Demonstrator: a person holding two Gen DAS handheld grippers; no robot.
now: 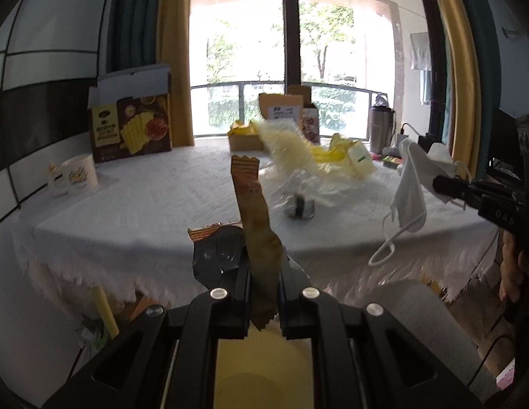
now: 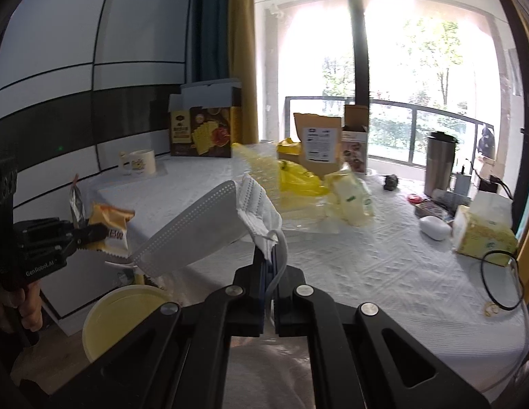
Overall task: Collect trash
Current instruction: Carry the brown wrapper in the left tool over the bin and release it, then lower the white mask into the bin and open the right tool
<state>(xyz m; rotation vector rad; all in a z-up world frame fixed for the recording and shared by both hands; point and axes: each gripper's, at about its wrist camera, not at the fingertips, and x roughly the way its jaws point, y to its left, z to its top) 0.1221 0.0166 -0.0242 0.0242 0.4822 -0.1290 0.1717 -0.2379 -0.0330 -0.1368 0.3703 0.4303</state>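
My left gripper (image 1: pixel 262 266) is shut on an orange-brown snack wrapper (image 1: pixel 254 218), held upright off the table's near edge; it also shows in the right wrist view (image 2: pixel 109 228). My right gripper (image 2: pixel 269 255) is shut on a white face mask (image 2: pixel 209 228), which hangs from its fingers (image 1: pixel 445 184) in the left wrist view (image 1: pixel 409 187). A yellow bin (image 2: pixel 124 320) stands on the floor below both grippers, also seen under the left gripper (image 1: pixel 261 368). Clear and yellow plastic wrapping (image 1: pixel 298 156) lies in the middle of the white-clothed table (image 1: pixel 145 204).
A cracker box (image 1: pixel 133 126), a mug (image 1: pixel 78 173), cardboard boxes and a brown pouch (image 2: pixel 320 143) stand at the back. A steel tumbler (image 2: pixel 440 163), tissue box (image 2: pixel 482 231), white case (image 2: pixel 435 226) and black cable (image 2: pixel 503 279) are at the right. A small dark item (image 1: pixel 300 206) lies under the plastic.
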